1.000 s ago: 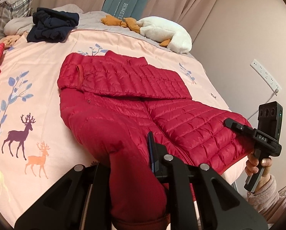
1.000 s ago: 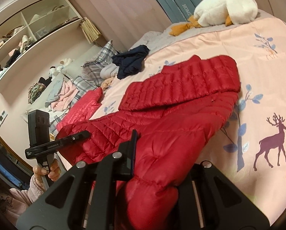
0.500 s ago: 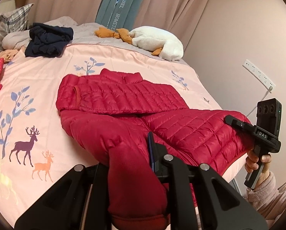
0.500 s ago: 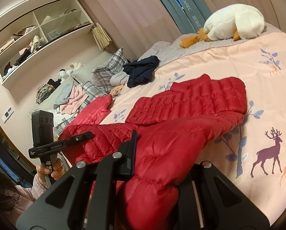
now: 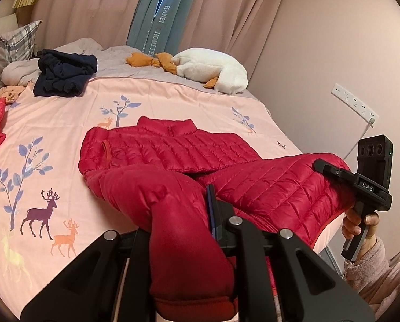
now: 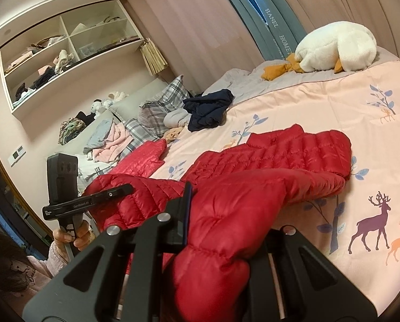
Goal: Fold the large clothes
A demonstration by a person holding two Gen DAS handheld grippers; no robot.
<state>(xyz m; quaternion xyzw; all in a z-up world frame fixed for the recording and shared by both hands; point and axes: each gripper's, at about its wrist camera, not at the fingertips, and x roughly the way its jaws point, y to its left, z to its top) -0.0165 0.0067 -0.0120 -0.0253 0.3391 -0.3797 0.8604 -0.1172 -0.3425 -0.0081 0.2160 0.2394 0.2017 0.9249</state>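
Observation:
A red quilted puffer jacket (image 5: 173,150) lies on the pink deer-print bed cover (image 5: 65,134), its collar away from me and one sleeve folded across the chest. My left gripper (image 5: 181,209) is shut on a bunched corner of its near hem, which hangs up off the bed. In the right wrist view, my right gripper (image 6: 221,212) is shut on the other hem corner of the jacket (image 6: 280,150). Each gripper also shows in the other's view, held in a hand: the right gripper (image 5: 319,164) and the left gripper (image 6: 128,187), both pinching red fabric.
A navy garment (image 5: 63,72) and a white plush goose (image 5: 213,69) lie at the far end of the bed. A second red jacket (image 6: 143,158) rests at the bed's left side near plaid pillows (image 6: 167,94). A power strip (image 5: 355,102) hangs on the right wall.
Both grippers have risen, still shut on the hem. The jacket's near half has lifted off the bed and hangs between them; the collar end stays flat.

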